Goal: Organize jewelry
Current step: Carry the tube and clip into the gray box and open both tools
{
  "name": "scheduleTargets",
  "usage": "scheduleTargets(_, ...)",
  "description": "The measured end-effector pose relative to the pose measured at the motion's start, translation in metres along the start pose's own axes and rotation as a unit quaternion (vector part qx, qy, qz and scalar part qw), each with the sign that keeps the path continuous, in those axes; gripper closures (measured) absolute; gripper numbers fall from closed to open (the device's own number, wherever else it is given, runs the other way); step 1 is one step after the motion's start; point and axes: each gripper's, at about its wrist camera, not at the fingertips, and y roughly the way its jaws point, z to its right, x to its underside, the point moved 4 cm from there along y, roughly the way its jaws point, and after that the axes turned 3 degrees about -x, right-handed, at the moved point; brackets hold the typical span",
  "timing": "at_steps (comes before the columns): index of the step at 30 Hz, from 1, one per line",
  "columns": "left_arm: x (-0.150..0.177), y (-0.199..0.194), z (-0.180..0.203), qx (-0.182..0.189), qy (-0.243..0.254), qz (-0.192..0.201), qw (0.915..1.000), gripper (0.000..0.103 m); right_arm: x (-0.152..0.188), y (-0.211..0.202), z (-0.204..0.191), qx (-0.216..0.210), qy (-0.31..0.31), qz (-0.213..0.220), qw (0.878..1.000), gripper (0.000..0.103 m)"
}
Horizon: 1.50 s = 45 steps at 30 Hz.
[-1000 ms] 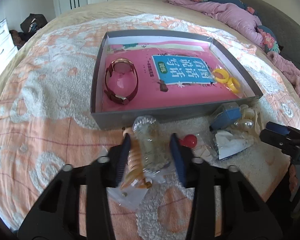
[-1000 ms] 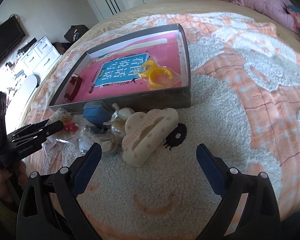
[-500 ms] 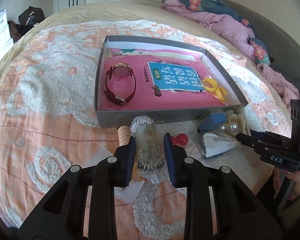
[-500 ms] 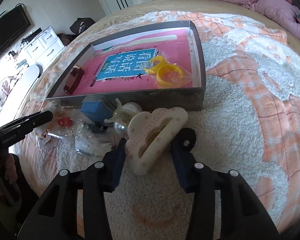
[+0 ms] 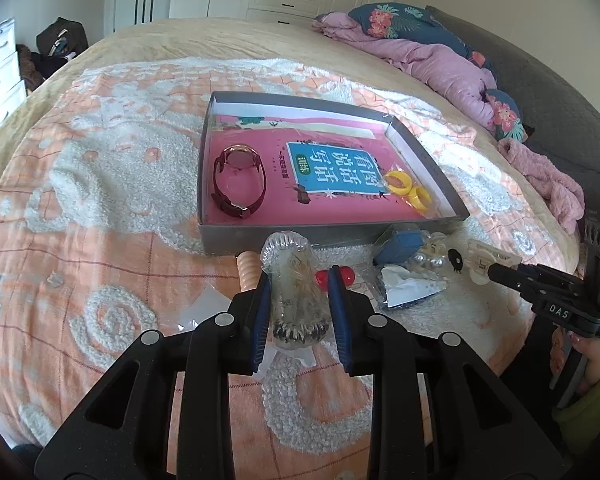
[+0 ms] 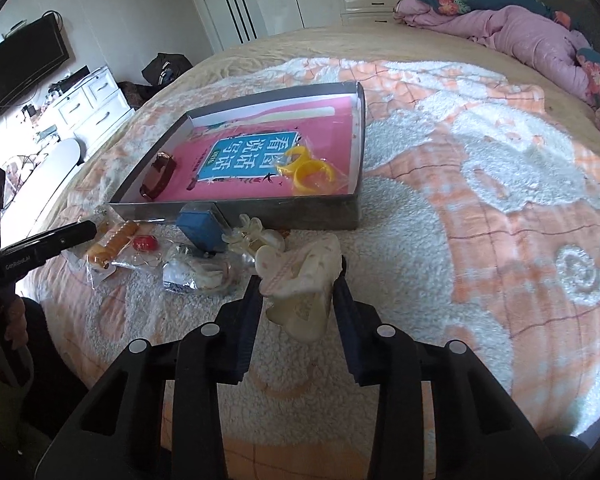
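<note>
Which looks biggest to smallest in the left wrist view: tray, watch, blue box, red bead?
1. tray, largest by far.
2. watch.
3. blue box, close to the watch, and it sits nearer the camera, so true order is unsure.
4. red bead, smallest.

You see a bedspread (image 5: 100,184) of rough, nubby cloth. The tray (image 5: 428,156) has matt grey card walls; the book (image 5: 332,168) inside has a glossy paper cover. The watch (image 5: 240,182) shows a shiny metal rim. Your left gripper (image 5: 296,304) presses on a clear, glossy plastic bag (image 5: 292,280); your right gripper (image 6: 296,304) presses on a smooth cream plastic hair clip (image 6: 304,276).
</note>
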Motion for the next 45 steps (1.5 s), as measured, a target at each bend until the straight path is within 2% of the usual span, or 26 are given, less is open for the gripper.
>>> scheduleTargets(6,-0.002,-0.006,0.001,0.003,-0.001,0.007,1.0,0.083,0.005,0.003,0.011,0.015,0.013,-0.005,1.0,0.068)
scheduleTargets(10,-0.007,-0.013,0.001,0.005,-0.003,0.016,0.9998,0.083,-0.001,-0.007,0.008,0.011,0.007,0.013,1.0,0.068)
scheduleTargets(17,-0.02,-0.024,-0.003,0.003,-0.01,0.035,0.9994,0.083,-0.022,-0.031,-0.006,-0.017,-0.004,0.051,0.999,0.068)
scheduleTargets(25,-0.039,-0.028,-0.005,-0.003,-0.008,0.053,0.9986,0.083,-0.047,-0.033,-0.029,-0.051,-0.027,0.069,0.996,0.068)
scheduleTargets(33,-0.062,-0.016,-0.002,-0.003,-0.004,0.059,0.9983,0.083,-0.073,-0.025,-0.045,-0.063,-0.053,0.084,0.993,0.068)
scheduleTargets(45,-0.08,0.024,0.01,0.008,0.01,0.037,0.9992,0.083,-0.106,-0.01,-0.027,-0.052,-0.047,0.101,0.992,0.068)
